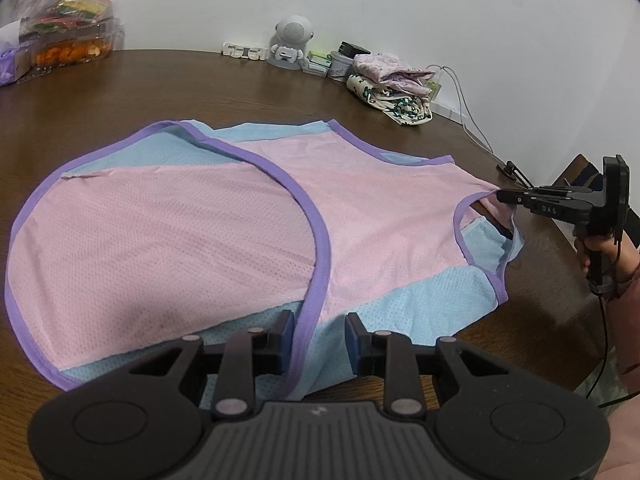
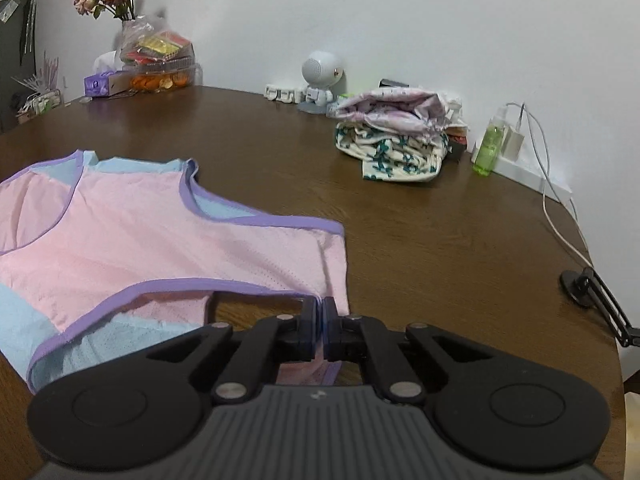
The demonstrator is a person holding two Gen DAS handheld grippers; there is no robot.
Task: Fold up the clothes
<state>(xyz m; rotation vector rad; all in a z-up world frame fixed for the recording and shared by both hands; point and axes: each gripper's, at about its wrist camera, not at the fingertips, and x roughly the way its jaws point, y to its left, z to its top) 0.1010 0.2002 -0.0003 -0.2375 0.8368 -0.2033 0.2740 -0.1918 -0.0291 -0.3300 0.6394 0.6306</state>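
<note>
A pink and light-blue mesh tank top (image 1: 208, 236) with purple trim lies spread on the brown table (image 1: 160, 88), one side folded over. My left gripper (image 1: 318, 332) is open at the near hem, its jaws on either side of the purple edge. My right gripper (image 2: 323, 320) is shut on a shoulder strap of the tank top (image 2: 160, 248). In the left wrist view the right gripper (image 1: 505, 195) pinches that strap at the top's right end, held by a hand.
A pile of folded clothes (image 2: 396, 136) sits at the back of the table. Near it are a small white robot figure (image 2: 320, 80), a green bottle (image 2: 490, 146), a charger with cables (image 2: 536, 160), and a black clip (image 2: 580, 284). Snack boxes (image 2: 160, 68) stand far left.
</note>
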